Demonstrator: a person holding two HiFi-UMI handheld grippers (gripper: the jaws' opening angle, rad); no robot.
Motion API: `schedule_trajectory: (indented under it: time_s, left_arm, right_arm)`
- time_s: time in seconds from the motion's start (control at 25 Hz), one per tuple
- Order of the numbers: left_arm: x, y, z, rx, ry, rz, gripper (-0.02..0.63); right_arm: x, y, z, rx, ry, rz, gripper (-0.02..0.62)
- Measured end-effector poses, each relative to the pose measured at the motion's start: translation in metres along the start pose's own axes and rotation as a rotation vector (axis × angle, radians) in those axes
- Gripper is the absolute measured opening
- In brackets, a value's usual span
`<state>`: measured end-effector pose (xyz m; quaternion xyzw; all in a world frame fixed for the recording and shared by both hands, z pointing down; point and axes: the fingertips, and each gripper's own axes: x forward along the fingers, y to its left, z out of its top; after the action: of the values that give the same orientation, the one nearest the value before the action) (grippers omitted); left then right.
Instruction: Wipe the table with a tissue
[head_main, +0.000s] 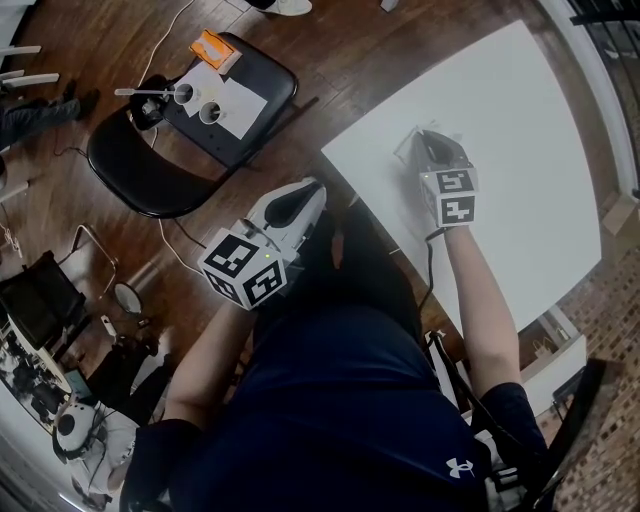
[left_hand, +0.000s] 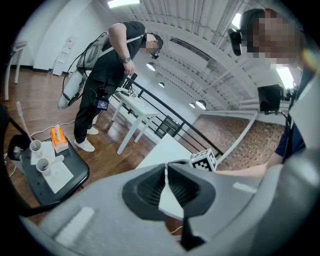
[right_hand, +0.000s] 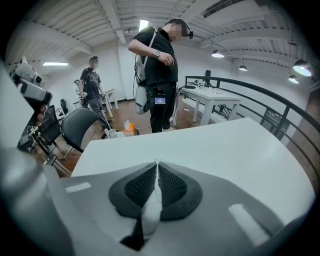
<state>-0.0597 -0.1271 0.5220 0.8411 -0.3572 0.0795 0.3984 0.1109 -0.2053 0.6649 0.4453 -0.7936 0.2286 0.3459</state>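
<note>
Right gripper (head_main: 432, 148): fingers pressed together, pinching a white tissue (right_hand: 150, 212).
Tissue: between the right fingers, its loose edge spread on the white worktop (head_main: 520, 130) near the person's side.
Left gripper (head_main: 312, 188): fingers pressed together on nothing, held just off the worktop's edge.
Chair (head_main: 140, 170): black, beside the worktop, carrying paper cups.

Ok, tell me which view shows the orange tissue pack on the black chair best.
Head view: the orange tissue pack lies unobstructed, seen from above. The left gripper view shows it smaller, side-on; the right gripper view shows only a distant orange speck.
</note>
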Motion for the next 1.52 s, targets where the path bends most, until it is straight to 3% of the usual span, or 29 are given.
schedule_trajectory:
  time_s: [1.12, 1.52]
  left_arm:
    - [-0.019, -0.013, 0.002, 0.016, -0.037, -0.006, 0.014]
    - [-0.027, -0.019, 0.019, 0.045, -0.081, -0.019, 0.014]
  right_arm:
    - [-0.010, 0.093, -0.029, 0.035, 0.038, 0.157, 0.014]
    - [-0.044, 0.085, 0.001, 0.102, -0.078, 0.169, 0.014]
